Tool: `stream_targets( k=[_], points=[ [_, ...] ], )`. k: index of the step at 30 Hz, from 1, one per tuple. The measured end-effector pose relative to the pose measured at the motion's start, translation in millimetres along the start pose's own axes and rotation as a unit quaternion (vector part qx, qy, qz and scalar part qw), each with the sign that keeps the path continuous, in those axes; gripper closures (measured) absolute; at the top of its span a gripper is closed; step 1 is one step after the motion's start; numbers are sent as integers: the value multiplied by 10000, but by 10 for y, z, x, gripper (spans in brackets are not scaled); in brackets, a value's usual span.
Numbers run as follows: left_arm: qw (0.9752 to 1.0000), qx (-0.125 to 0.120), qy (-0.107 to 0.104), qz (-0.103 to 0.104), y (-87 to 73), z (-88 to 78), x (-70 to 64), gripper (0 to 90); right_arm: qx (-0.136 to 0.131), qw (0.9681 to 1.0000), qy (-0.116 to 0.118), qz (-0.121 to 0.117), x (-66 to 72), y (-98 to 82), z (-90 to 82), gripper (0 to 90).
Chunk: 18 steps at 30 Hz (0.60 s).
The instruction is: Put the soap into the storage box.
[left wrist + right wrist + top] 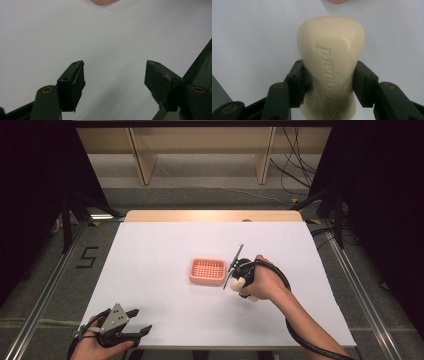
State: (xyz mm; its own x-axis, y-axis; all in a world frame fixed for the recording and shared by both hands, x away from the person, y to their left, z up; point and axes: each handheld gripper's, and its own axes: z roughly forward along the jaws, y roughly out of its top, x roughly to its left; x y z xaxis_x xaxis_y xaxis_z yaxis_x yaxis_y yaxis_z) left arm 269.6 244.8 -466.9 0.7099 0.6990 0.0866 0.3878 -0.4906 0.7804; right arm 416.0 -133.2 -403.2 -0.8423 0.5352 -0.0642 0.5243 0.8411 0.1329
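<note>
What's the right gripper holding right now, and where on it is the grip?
The right gripper holds a cream soap bar, its pads pressing the two long sides near the bar's lower end.

- The white rectangular tabletop (pixel 150 285) is lying bare across its whole left half, leaving wide room for passing there.
- The pink slotted plastic soap dish (pixel 207 271) is sitting near the middle as the one standing obstacle.
- The right gripper (pixel 239 281), clamping a cream oval soap bar (pixel 331 62), is crowding the strip just right of the dish.
- The left gripper (pixel 136 320), fingers (pixel 72 85) spread apart, is taking up the near left corner.
- The far strip behind the dish is lying unblocked.
</note>
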Motion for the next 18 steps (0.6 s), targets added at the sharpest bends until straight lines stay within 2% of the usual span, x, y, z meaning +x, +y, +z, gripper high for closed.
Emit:
stream_targets(
  k=[1,5,6,7,8,9,10,11,12,13,15,16,17,18],
  points=[
    [10000,15,-4,-8,-2,2,-2,319,-15,9999,-31,-142,-25,6,1,507],
    [10000,30,-58,62,2,8,0,319,-59,9998,-92,-166,-29,28,0,507],
    [9999,-13,-62,-98,-2,15,-29,319,-74,9997,-105,-231,-36,30,1,507],
    [10000,34,-27,51,4,9,-13,319,-43,9997,-84,-213,-35,36,-3,507],
    [10000,-18,-38,80,6,16,-17,319,-79,9997,-65,-244,-44,41,3,507],
    [9999,-32,-84,44,0,24,-25,319,-82,9996,-65,-245,-44,47,4,507],
    [10000,54,-59,-7,-6,20,-30,319,-101,9998,-21,-140,-29,55,0,507],
    [10000,54,-59,-7,-6,20,-30,319,-86,9997,-42,-224,-49,62,7,507],
    [9999,60,-15,92,2,16,-21,319,-86,9997,-42,-224,-49,62,7,507],
    [10000,-17,-49,-1,3,25,-37,319,-101,9998,-56,-149,-38,71,4,507],
    [10000,44,-38,67,7,13,-29,319,-92,9997,-96,-225,-52,88,3,507],
    [10000,41,-54,-34,5,15,-41,319,-103,9997,-100,-221,-50,96,4,507],
    [9999,35,-45,140,13,12,-21,319,-87,9996,-112,-247,-53,112,-1,507],
    [9999,33,-43,155,13,11,-19,319,-77,9998,-88,-165,-43,121,-5,507]
  ],
)
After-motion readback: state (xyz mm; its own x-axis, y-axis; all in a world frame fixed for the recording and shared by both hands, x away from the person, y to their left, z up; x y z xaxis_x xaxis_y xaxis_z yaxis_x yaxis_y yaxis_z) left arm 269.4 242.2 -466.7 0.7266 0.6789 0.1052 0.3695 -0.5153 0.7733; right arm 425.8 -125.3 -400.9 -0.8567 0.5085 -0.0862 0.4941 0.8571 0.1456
